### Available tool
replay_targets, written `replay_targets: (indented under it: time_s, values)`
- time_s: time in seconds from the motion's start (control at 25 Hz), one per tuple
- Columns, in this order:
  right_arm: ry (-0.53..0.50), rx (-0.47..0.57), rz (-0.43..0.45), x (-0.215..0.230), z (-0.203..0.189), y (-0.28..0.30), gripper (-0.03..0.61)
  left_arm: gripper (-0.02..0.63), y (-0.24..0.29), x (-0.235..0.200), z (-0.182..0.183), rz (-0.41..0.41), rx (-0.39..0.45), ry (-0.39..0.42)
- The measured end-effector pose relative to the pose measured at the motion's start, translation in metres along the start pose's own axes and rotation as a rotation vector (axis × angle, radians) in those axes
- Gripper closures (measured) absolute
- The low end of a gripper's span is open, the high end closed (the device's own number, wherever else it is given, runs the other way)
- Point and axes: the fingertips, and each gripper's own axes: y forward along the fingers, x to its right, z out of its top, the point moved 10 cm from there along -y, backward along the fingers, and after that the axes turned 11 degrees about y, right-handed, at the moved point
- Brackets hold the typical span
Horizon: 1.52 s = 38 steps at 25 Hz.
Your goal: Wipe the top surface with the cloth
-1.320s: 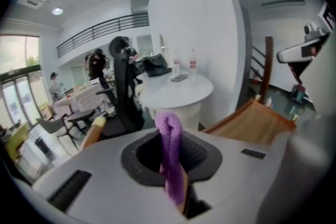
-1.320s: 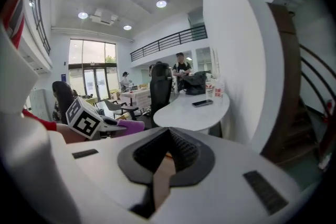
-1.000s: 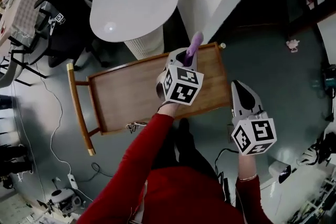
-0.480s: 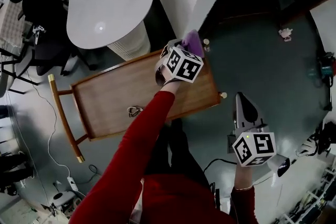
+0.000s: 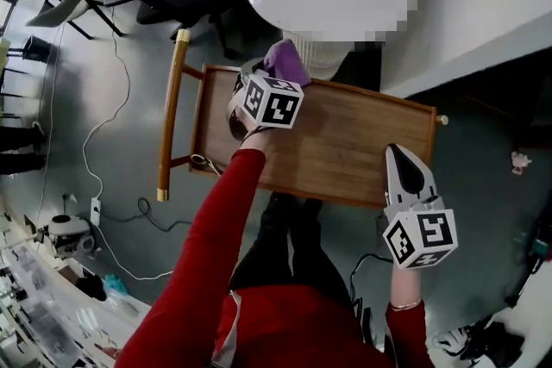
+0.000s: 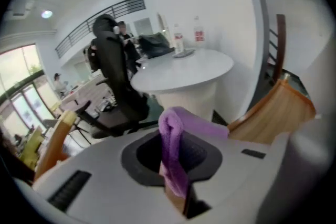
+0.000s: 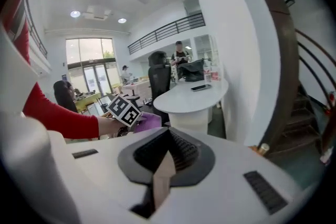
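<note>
Cloth (image 5: 285,62), purple and folded, is clamped between the closed jaws of my left hand-held gripper (image 5: 266,71), and a loose fold rises above them in the left gripper view (image 6: 173,149). It now sits at the far edge of the wooden counter (image 5: 345,142), close to the end with the long wooden handle (image 5: 170,112). Half a second ago it was at the counter's opposite far corner, the one away from the handle, so it has swept the whole length of that far edge. My head has turned too, so the counter now lies more level across the view.

My right hand-held gripper (image 5: 401,164) still hovers over the counter's near edge, toward the end away from the handle, with its jaws pressed together on nothing.

I judge that one pass along the far edge is done. The middle and near strips of the counter probably remain to be wiped.
</note>
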Motion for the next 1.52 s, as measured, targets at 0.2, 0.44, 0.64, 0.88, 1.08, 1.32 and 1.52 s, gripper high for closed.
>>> replay_targets:
  time_s: [0.2, 0.44, 0.64, 0.88, 1.08, 1.32, 1.52]
  values:
    - [-0.082, -0.063, 0.144, -0.039, 0.002, 0.042, 0.574, 0.566, -0.014, -0.077, -0.066, 0.231, -0.089, -0.142]
    - [-0.117, -0.108, 0.174, -0.053, -0.005, 0.056, 0.574, 0.566, -0.017, -0.085, -0.092, 0.28, -0.125, -0.182]
    - [-0.119, -0.103, 0.163, -0.051, -0.003, 0.053, 0.574, 0.566, -0.02, -0.082, -0.09, 0.3, -0.12, -0.223]
    - [-0.109, -0.101, 0.157, -0.05, 0.001, 0.055, 0.574, 0.566, -0.028, -0.089, -0.067, 0.372, -0.083, -0.081]
    - [-0.104, -0.106, 0.166, -0.051, 0.001, 0.049, 0.574, 0.566, -0.031, -0.082, -0.083, 0.364, -0.192, -0.053]
    - [-0.124, -0.137, 0.215, -0.055, -0.004, 0.063, 0.574, 0.566, -0.08, -0.047, -0.13, 0.345, -0.235, -0.151]
    - [-0.147, -0.163, 0.269, -0.067, -0.009, 0.069, 0.574, 0.566, -0.131, -0.014, -0.172, 0.326, -0.266, -0.176]
